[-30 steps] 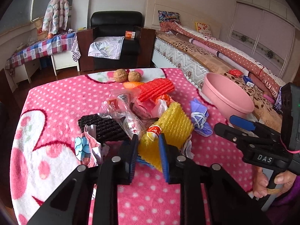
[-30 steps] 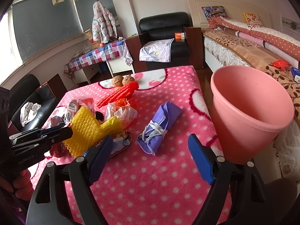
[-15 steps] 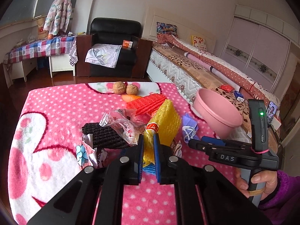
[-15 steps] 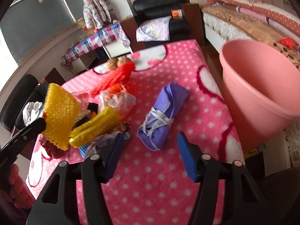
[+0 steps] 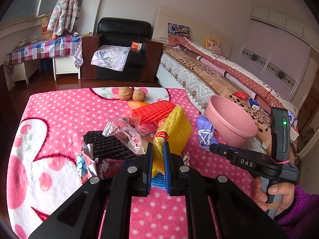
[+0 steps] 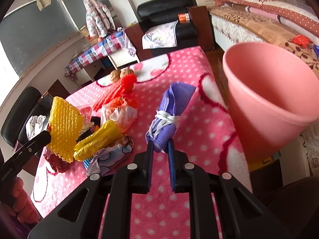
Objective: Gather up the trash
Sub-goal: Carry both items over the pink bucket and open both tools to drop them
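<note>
A yellow foam net (image 5: 176, 128) rises from the trash pile on the pink dotted table. My left gripper (image 5: 158, 149) is shut on its lower end. The right wrist view shows the same yellow net (image 6: 64, 126) lifted at the left, with another yellow roll (image 6: 97, 141) below it. A folded purple mask (image 6: 172, 107) tied with white straps lies mid-table. My right gripper (image 6: 161, 145) is closing on its near end, which sits pinched between the pads. A pink bucket (image 6: 267, 99) stands off the table's right edge; in the left wrist view the bucket (image 5: 229, 123) is beyond the mask (image 5: 205, 133).
The pile holds a red foam net (image 5: 155, 110), a black foam net (image 5: 107, 145), clear wrappers (image 5: 127, 133) and crumpled printed paper (image 5: 85, 161). Two walnuts (image 5: 130, 94) sit at the far edge. A bed (image 5: 219, 75) runs along the right, with a black armchair (image 5: 123, 45) behind.
The left jaws closed on the yellow net and raised it a little off the pile. The right jaws came in from wide open onto the near end of the purple mask.
</note>
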{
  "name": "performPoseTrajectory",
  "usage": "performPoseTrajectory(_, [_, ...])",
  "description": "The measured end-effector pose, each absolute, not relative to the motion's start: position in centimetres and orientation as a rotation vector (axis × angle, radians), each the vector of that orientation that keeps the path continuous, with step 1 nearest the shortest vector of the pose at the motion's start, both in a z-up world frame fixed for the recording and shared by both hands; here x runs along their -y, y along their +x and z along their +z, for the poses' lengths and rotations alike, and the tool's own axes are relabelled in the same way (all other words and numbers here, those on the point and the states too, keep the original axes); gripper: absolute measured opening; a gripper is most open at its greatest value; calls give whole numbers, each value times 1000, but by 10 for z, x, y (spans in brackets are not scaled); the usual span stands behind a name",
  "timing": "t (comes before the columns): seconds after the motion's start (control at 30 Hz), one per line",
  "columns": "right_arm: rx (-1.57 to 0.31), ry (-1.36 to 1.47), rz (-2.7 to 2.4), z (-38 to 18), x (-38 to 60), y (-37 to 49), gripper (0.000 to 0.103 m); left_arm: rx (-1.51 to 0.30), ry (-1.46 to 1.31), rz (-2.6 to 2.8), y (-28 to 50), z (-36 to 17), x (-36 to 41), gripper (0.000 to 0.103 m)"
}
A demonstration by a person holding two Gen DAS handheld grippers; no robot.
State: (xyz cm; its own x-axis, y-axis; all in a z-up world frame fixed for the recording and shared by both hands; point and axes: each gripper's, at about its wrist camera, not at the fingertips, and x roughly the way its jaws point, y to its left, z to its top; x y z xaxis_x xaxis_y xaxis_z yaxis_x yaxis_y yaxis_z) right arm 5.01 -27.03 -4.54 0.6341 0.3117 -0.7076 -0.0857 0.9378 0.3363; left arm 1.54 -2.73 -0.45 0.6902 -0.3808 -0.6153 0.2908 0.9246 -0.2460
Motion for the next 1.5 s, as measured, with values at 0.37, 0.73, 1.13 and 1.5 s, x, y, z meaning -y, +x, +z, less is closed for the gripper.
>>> performPoseTrajectory(0.37, [-766,303,207,-27,296,43,14,-698,-116,-401,24,11,56,9])
performPoseTrajectory(0.73, [-687,360,80,-17,351,41,14,-686,-101,-472,53,25,109,9])
performPoseTrajectory(1.13, [-687,423,-37,-30,408,49,14,-712,-64,-562,97,24,198,9])
performPoseTrajectory(1.5, [-700,426,-65,-38,426,53,14,-758,-8,-577,133,2,261,10])
